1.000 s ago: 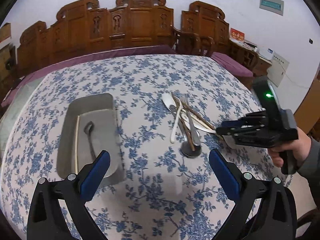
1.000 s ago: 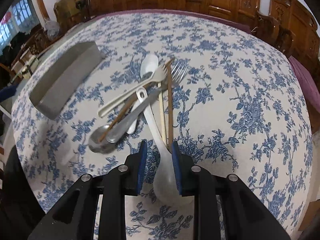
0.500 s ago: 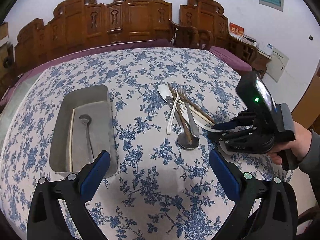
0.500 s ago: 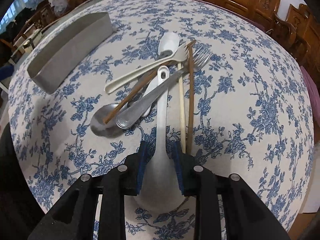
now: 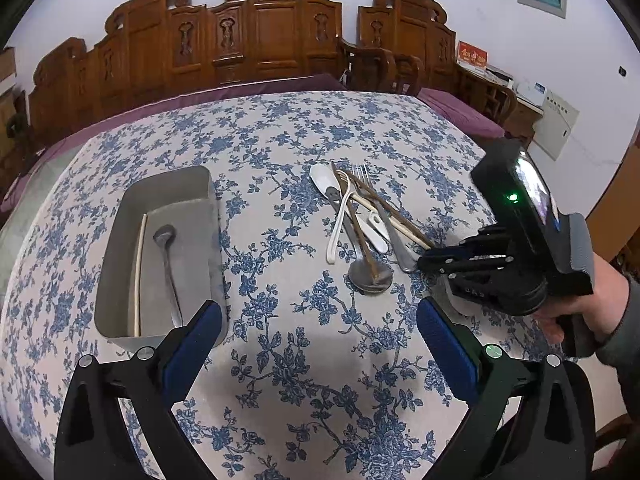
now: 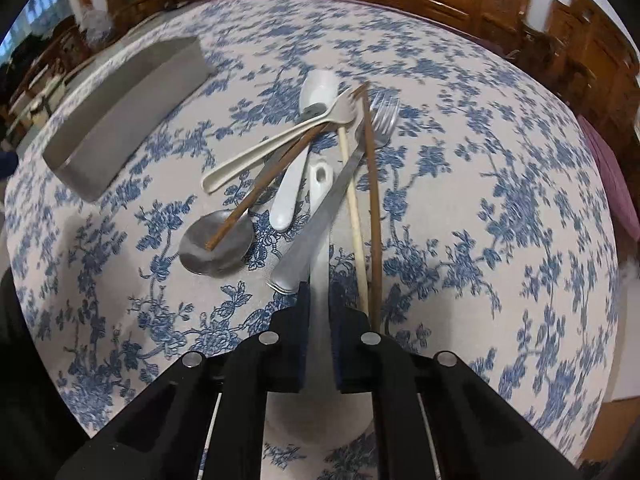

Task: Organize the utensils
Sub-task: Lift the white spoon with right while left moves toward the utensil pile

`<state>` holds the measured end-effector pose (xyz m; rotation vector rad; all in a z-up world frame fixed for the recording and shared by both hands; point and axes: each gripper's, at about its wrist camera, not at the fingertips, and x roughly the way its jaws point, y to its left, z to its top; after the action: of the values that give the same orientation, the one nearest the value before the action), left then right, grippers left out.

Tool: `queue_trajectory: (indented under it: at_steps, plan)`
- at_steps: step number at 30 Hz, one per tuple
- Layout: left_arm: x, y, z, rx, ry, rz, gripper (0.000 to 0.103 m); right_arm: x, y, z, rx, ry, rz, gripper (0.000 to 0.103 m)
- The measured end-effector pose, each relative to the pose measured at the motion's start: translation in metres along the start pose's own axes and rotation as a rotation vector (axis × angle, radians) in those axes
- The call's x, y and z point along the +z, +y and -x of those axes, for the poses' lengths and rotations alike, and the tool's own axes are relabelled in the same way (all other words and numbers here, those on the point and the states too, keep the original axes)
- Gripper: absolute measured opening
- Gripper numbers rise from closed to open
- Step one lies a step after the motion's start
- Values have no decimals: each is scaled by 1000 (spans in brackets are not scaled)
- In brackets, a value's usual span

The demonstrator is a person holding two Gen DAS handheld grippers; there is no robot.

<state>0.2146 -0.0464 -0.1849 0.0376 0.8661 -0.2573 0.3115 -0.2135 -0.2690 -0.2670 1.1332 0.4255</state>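
Note:
A pile of utensils (image 5: 360, 224) lies mid-table: white spoons, metal fork (image 6: 380, 116), metal spoon (image 6: 216, 248), brown and pale chopsticks (image 6: 374, 208). My right gripper (image 6: 319, 300) is shut on the handle of a white ladle-like spoon (image 6: 320, 184) at the pile's near end; it also shows in the left wrist view (image 5: 432, 258). My left gripper (image 5: 318, 344) is open and empty above the near cloth. The metal tray (image 5: 120, 252) at left holds a metal spoon (image 5: 166, 256) and a pale chopstick (image 5: 140, 272).
The table has a blue-flowered cloth (image 5: 304, 380). Carved wooden chairs (image 5: 260, 36) stand behind it. The tray's side wall (image 6: 120, 120) shows at the upper left of the right wrist view.
My right gripper has closed tighter on the white spoon's handle and moved in toward the pile. The left gripper has pulled back and risen a little; it stays open.

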Motion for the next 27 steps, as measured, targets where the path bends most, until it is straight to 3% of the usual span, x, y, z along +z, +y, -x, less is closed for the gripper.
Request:
queue_trajectory:
  at_steps: [11,20,27]
  plan:
    - [-4,1,1,6,6,16,94,8,9,49,102,-107,-15,11]
    - [-1,4,-2,21,9,13,94,13,15,84,107,-196,-16,11]
    - [11,-6,-35,21,61,-25,76,-9,-12,72,92,-198,-93,11]
